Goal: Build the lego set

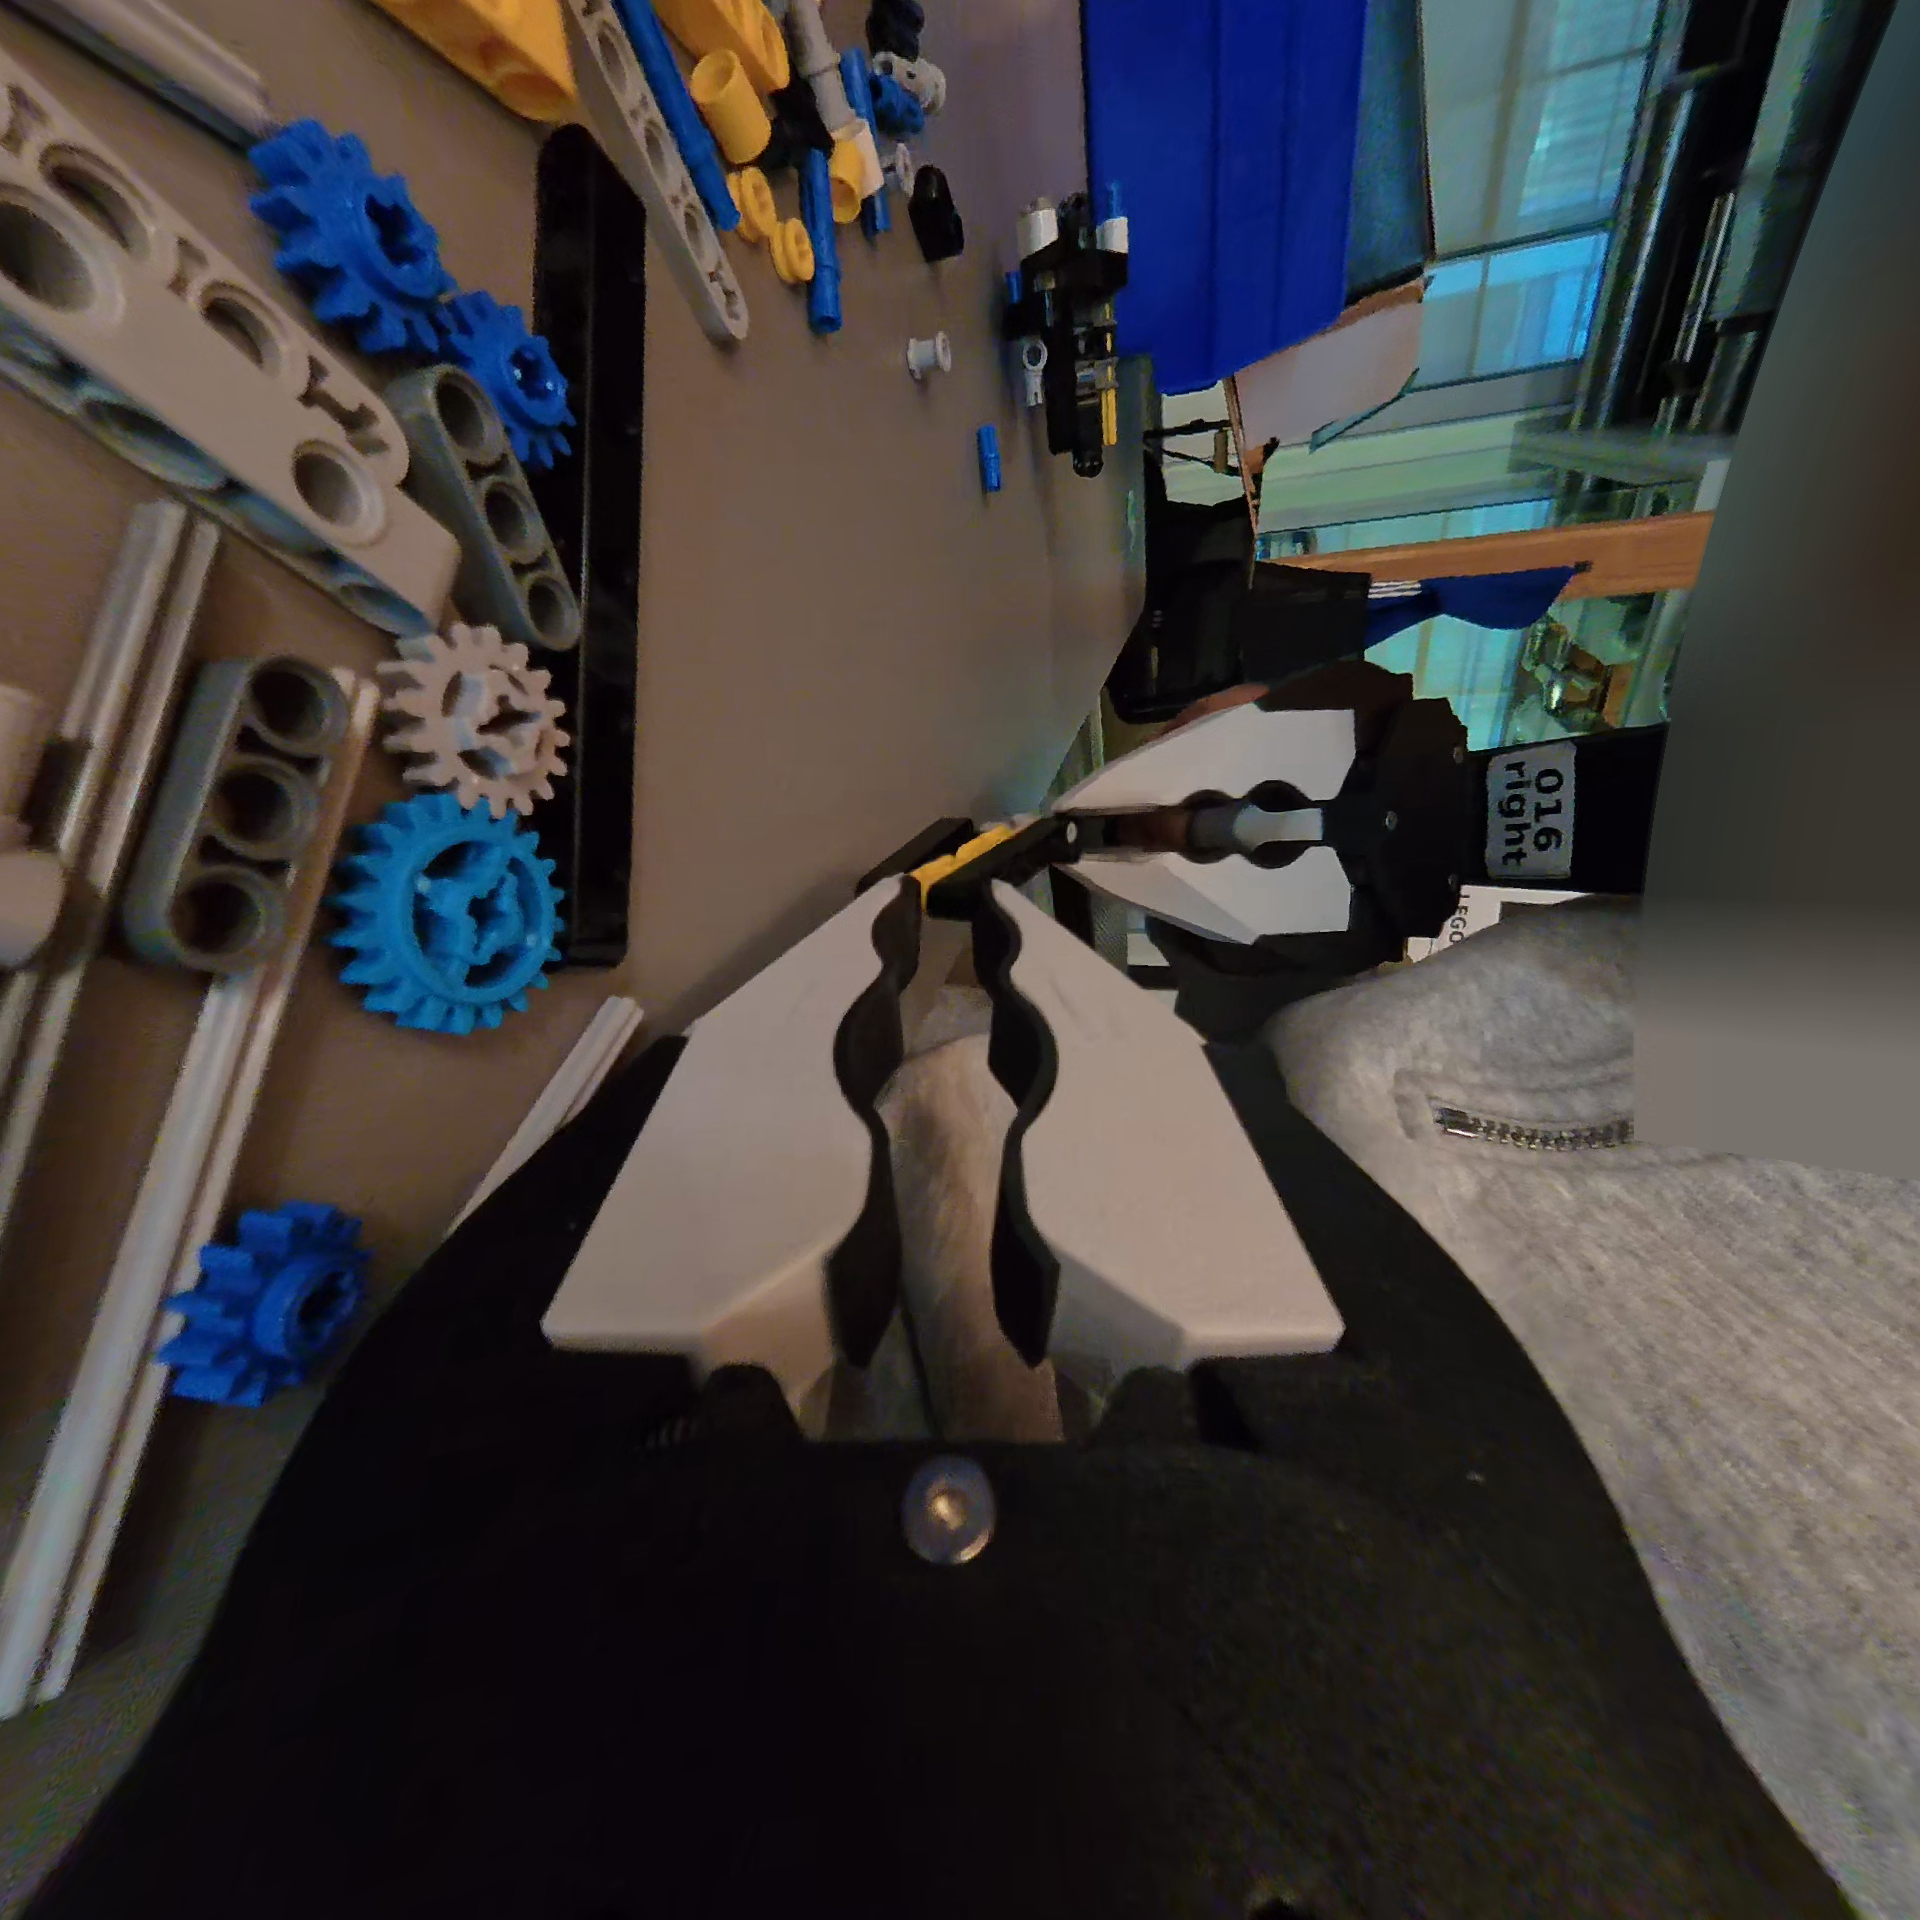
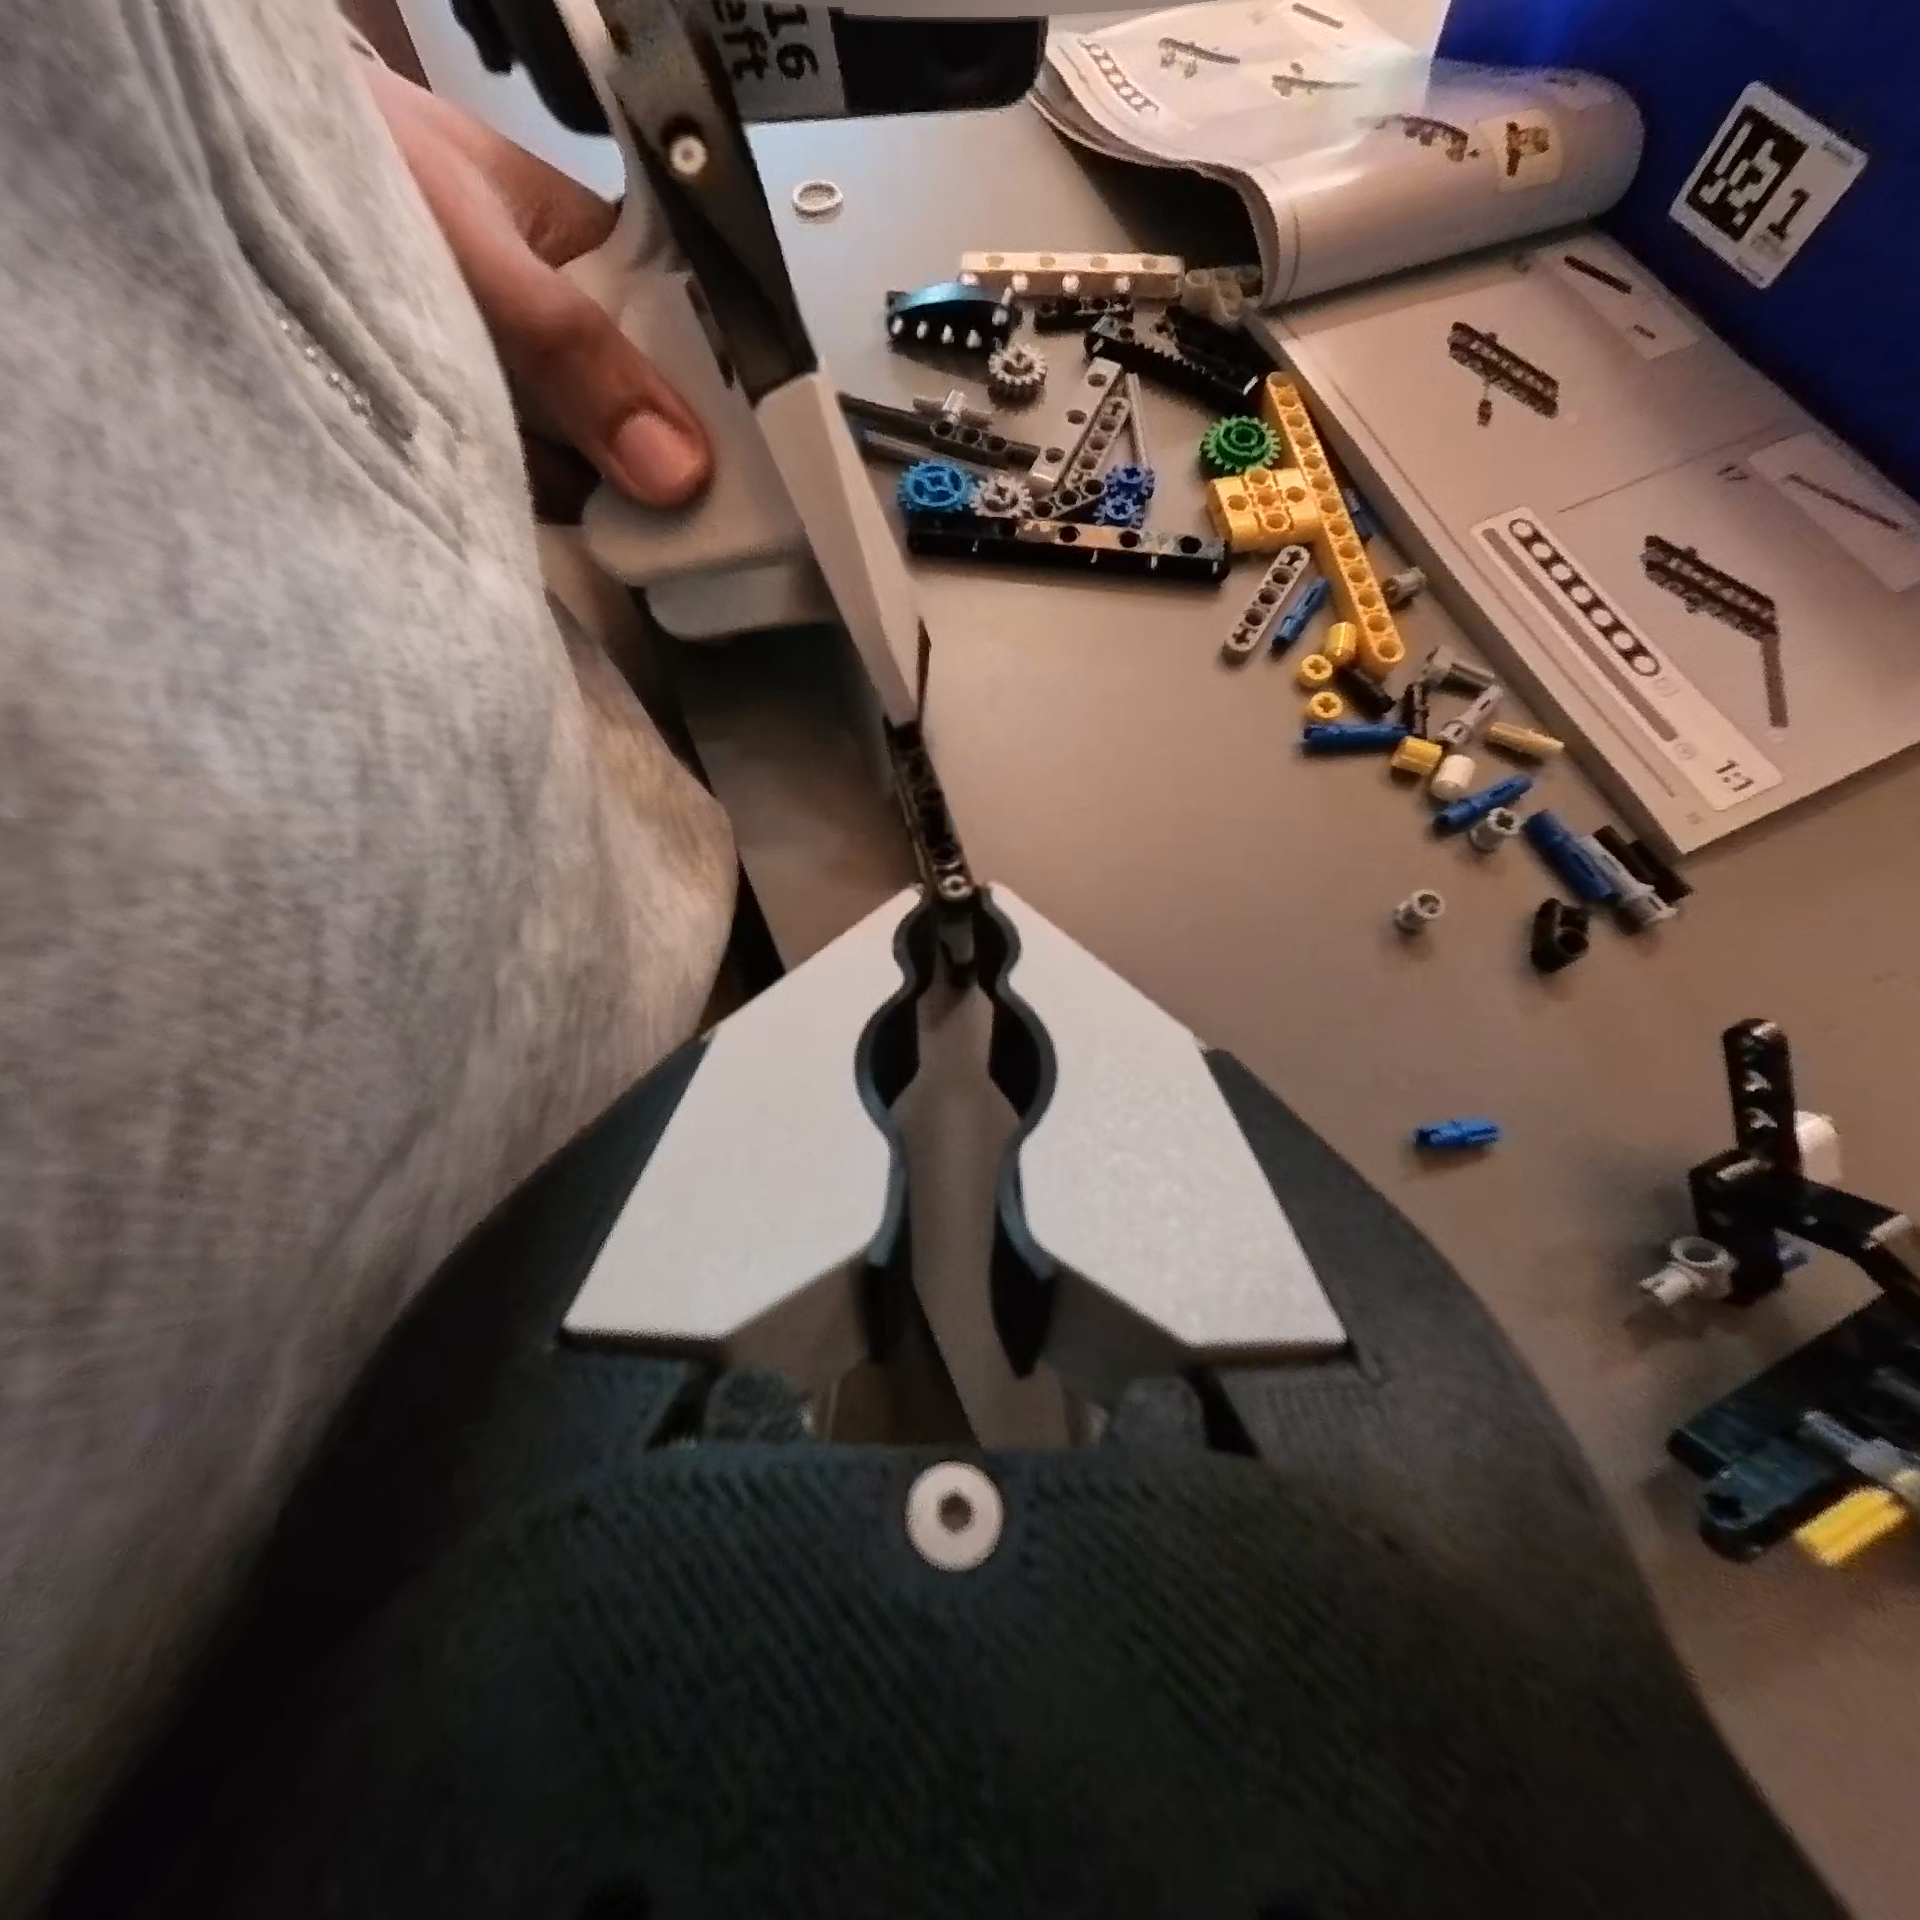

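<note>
A short black lego beam with a yellow part on it is held in the air between both grippers, near the table's edge. My left gripper is shut on one end of it. My right gripper is shut on the other end of the beam. Each gripper shows in the other's view, the right one and the left one, tip to tip. A partly built black assembly lies on the grey table; it also shows in the left wrist view.
Loose beams, pins and gears lie in a pile, with blue and grey gears close by. An open instruction booklet lies beside a blue box. A person's grey sweater and a hand are close. The gap from one gripper's tips to the other's is roughly 5 cm. The partly built black assembly sits 15 cm or so from the ends of my right fingers. Look for it in the left wrist view too.
</note>
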A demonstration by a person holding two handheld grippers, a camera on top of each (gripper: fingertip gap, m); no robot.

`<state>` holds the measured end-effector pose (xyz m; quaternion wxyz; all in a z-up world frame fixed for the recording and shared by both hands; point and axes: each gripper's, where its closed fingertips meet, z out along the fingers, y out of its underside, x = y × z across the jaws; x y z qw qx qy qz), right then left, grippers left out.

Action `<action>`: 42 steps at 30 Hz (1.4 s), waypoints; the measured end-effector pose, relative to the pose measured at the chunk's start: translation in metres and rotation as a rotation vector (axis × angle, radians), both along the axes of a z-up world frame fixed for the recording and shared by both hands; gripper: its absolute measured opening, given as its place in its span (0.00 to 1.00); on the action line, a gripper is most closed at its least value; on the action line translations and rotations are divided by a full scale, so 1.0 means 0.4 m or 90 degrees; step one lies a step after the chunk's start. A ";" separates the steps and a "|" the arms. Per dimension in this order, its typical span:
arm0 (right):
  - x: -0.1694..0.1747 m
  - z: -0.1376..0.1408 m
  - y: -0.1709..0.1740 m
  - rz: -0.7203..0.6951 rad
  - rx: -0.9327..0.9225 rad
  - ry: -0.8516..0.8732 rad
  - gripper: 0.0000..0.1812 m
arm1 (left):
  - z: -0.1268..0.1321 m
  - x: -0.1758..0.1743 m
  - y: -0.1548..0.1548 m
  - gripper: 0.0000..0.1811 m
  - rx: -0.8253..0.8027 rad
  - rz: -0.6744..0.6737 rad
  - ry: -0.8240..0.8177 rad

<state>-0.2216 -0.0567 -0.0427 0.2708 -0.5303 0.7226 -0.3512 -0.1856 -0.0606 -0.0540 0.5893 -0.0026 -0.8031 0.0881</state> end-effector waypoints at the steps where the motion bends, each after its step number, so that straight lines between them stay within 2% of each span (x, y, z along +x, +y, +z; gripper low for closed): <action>1: -0.001 -0.002 -0.001 0.001 -0.004 0.006 0.02 | 0.000 0.000 0.000 0.04 -0.002 0.001 0.000; 31: -0.012 -0.016 0.004 -0.029 0.078 -0.056 0.02 | 0.010 -0.015 -0.007 0.07 0.011 0.004 0.020; 36: -0.012 -0.016 0.004 -0.028 0.078 -0.055 0.02 | 0.047 -0.033 -0.017 0.15 -0.093 -0.031 0.005; 38: -0.012 -0.016 0.004 -0.027 0.081 -0.059 0.02 | 0.052 -0.044 -0.013 0.19 -0.153 -0.076 -0.040; 42: -0.011 -0.015 0.002 -0.027 0.091 -0.069 0.02 | 0.029 -0.059 -0.006 0.20 -0.299 -0.189 -0.181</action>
